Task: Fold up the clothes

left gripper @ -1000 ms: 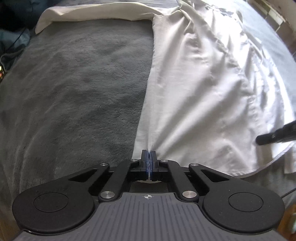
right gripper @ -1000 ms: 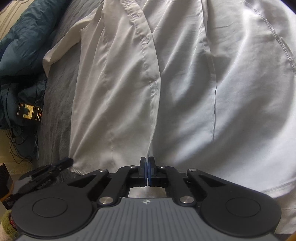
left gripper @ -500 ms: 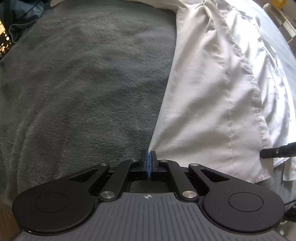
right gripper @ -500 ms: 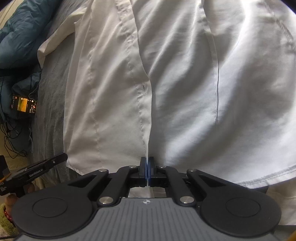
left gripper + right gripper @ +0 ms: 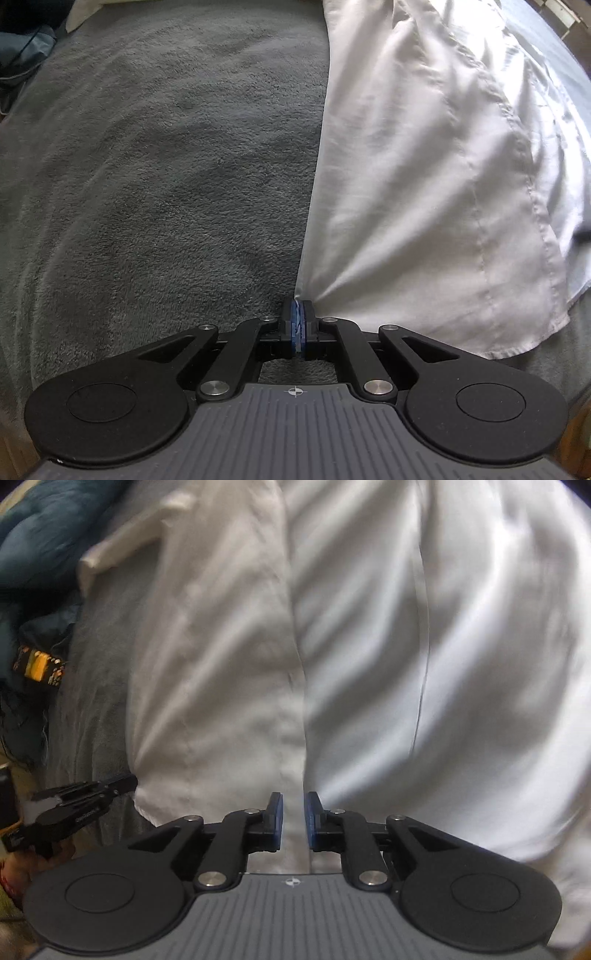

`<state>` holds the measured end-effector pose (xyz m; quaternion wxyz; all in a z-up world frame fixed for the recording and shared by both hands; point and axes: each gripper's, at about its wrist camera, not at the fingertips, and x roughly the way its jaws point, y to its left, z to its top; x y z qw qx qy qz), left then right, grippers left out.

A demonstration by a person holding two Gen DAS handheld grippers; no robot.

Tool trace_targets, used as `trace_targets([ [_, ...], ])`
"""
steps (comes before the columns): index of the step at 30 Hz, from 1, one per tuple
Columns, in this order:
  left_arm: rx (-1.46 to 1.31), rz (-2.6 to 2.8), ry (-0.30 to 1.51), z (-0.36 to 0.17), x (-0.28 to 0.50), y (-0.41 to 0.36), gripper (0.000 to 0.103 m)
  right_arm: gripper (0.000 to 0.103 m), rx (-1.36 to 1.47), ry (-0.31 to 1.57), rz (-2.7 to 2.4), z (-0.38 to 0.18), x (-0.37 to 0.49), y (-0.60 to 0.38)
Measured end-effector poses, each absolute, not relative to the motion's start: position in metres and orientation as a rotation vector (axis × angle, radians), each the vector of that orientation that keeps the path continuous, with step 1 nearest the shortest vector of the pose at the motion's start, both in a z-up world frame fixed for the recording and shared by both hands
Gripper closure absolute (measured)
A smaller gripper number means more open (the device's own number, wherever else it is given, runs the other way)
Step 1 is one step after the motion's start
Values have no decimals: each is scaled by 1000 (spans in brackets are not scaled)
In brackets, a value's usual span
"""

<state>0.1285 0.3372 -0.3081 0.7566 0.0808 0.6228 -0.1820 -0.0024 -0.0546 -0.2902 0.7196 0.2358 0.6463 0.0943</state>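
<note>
**Left tool pinches the hem, right tool parted**

The white shirt [image 5: 424, 177] lies spread on the grey blanket [image 5: 155, 177] of the bed. At the shirt's near left corner, the left tool [image 5: 298, 325] is clamped tight on the fabric edge. Over the shirt's middle hem, the right tool [image 5: 293, 819] stands apart, blue pads [image 5: 277, 823] gripping nothing. Left of the shirt sits a blue duvet [image 5: 40, 535].
</note>
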Motion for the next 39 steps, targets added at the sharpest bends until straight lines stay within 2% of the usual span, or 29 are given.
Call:
trace_targets([
  [2,162,-412,1367,-311,132,340,100,86,521,1334,225,-268,16,-64],
  [4,124,-415,1382,-314,135,344,100,78,522,1225,233,-250,46,-74],
  [5,102,-415,1389,-315,136,347,100,78,526,1174,234,-244,65,-78],
  [8,52,-423,1398,-317,137,354,100,74,551,1052,225,-235,136,-86],
  [14,-5,-443,1410,-323,139,362,100,57,516,871,192,-226,276,-98],
  [16,-14,-453,1412,-325,139,364,100,46,485,847,146,-228,317,-101],
  [21,-40,-472,1415,-330,138,368,100,39,489,944,150,-249,394,-104],
  [23,-47,-477,1417,-332,138,369,99,39,444,1027,128,-261,410,-98],
  [24,-48,-479,1418,-333,137,369,99,46,416,1066,127,-265,414,-95],
  [25,-49,-480,1418,-334,137,369,99,64,388,1103,127,-269,418,-92],
  [27,-48,-482,1416,-334,134,368,99,91,339,1128,152,-264,419,-87],
  [28,-47,-481,1414,-335,133,368,99,96,318,1115,168,-257,417,-86],
  [35,-31,-480,1418,-340,127,338,99,99,77,1030,169,-188,418,-87],
  [39,-26,-492,1426,-343,127,333,99,99,-126,1101,92,-185,429,-91],
])
